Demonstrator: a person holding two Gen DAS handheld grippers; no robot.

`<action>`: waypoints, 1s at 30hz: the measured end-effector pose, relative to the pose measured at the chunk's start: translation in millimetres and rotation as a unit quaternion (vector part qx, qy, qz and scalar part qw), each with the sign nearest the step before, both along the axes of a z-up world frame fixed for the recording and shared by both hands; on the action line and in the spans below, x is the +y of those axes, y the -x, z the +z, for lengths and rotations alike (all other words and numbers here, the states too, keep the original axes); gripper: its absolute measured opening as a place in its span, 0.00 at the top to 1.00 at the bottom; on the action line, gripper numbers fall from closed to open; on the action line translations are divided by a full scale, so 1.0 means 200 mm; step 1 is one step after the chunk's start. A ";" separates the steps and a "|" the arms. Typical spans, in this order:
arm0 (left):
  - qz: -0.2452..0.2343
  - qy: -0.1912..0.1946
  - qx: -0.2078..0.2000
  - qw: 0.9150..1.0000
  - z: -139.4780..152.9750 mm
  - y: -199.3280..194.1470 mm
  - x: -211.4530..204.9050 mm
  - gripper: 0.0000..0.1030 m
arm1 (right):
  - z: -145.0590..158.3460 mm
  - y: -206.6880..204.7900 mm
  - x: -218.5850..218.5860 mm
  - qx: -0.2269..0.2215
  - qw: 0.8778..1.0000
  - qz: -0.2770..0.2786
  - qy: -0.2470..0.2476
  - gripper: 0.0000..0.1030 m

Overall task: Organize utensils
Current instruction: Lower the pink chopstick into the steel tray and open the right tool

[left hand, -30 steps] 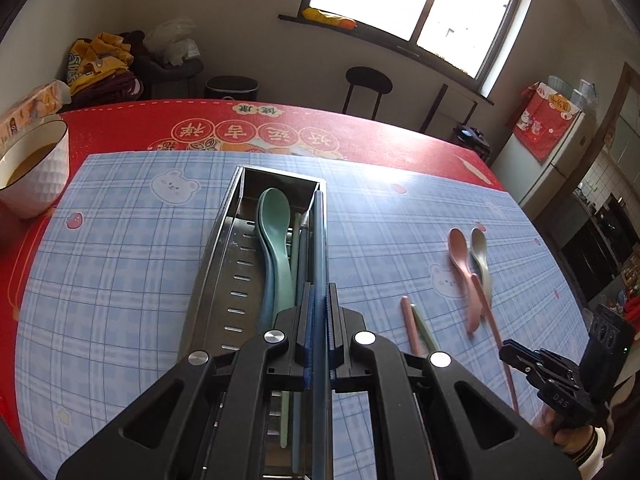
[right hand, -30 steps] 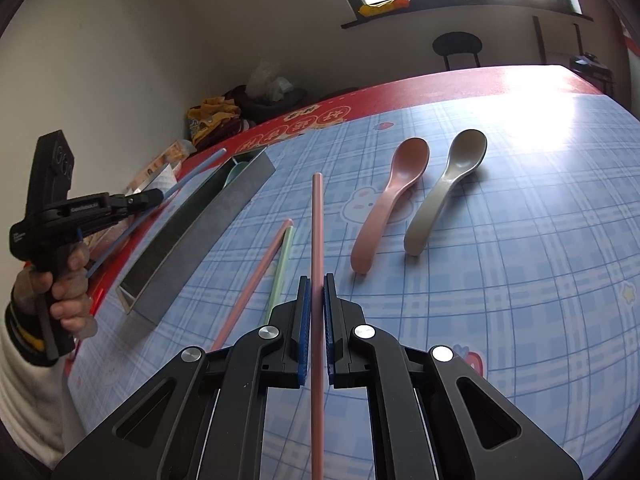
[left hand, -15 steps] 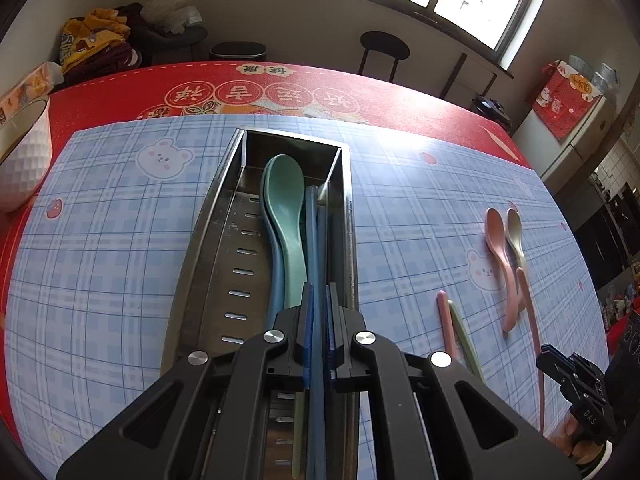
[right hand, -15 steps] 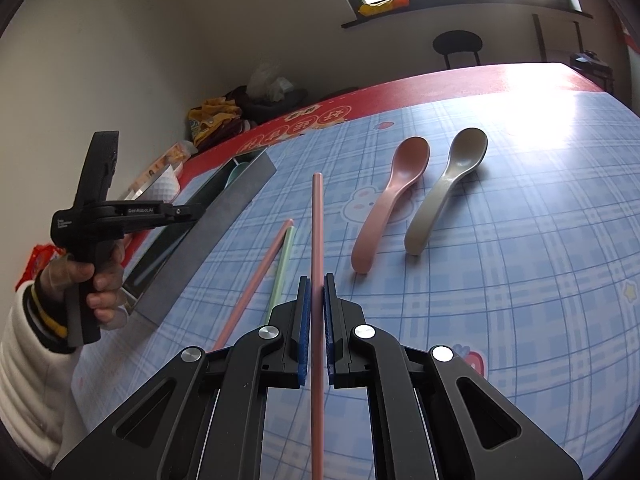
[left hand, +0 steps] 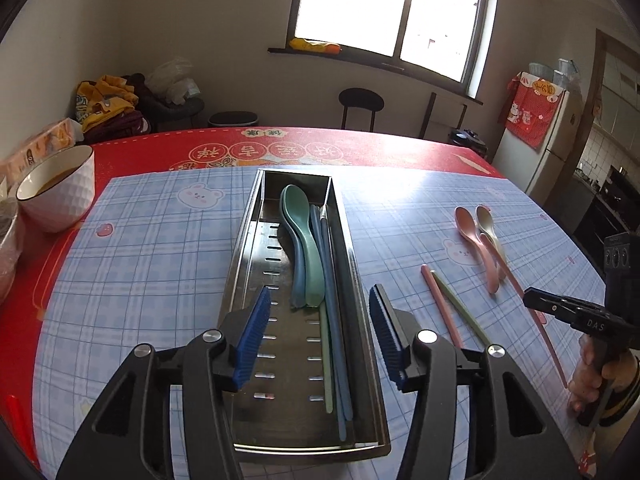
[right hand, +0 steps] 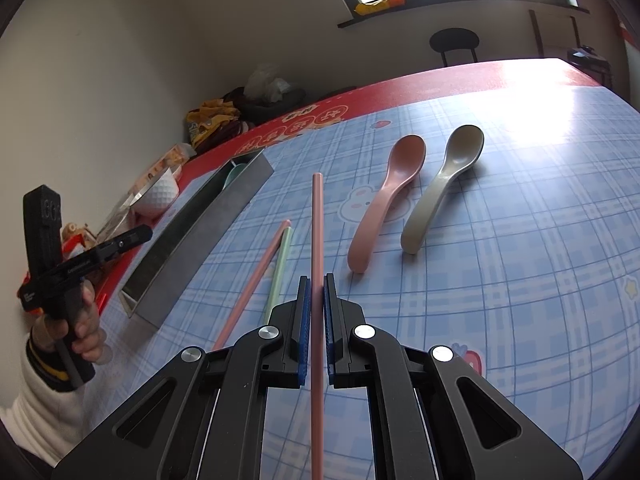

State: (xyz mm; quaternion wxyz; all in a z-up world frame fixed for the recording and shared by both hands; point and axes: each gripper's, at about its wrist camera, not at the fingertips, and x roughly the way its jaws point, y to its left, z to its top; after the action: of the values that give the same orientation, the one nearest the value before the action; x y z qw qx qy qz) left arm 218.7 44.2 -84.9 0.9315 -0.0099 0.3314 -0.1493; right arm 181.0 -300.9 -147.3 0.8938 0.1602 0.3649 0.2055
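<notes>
Your left gripper (left hand: 316, 332) hovers over the near end of the steel tray (left hand: 362, 292), and its jaws are opening with nothing pressed between them; the blue chopsticks (left hand: 334, 320) lie free on the tray floor below, along the tray's right wall. Beside them in the tray are the green spoon (left hand: 304, 248) and a pale green chopstick (left hand: 327, 364), all lying lengthwise with the tray.

Your right gripper (right hand: 316, 328) is clamped tight on one pink chopstick (right hand: 317, 232). It is held to the right of the tray, above the checked mat (right hand: 520, 260), and its long axis runs straight out along the fingers, pointing away from you.

The tray lies to the left of this chopstick, and in the right wrist view its long axis slants away, so the two are not parallel. I think you must carry the chopstick left and turn it until it lines up with the tray.

Still on the mat, right of the tray, are a pink chopstick (right hand: 256, 280) and a green chopstick (right hand: 278, 276) side by side, then a pink spoon (right hand: 384, 204) and a beige spoon (right hand: 440, 188), bowls pointing away. Your right hand is nearer to all of them.
</notes>
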 end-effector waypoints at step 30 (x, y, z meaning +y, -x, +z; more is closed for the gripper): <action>0.076 0.033 -0.051 0.995 -0.02 0.08 0.28 0.06 | 0.19 -0.32 0.61 0.056 0.998 -0.003 -0.004 0.94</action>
State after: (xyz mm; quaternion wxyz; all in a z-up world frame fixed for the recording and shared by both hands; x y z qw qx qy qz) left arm 201.9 100.3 -89.2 0.9551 -0.0578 0.2767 -0.0887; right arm 245.0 -178.0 -108.8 0.8721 0.1758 0.4131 0.1948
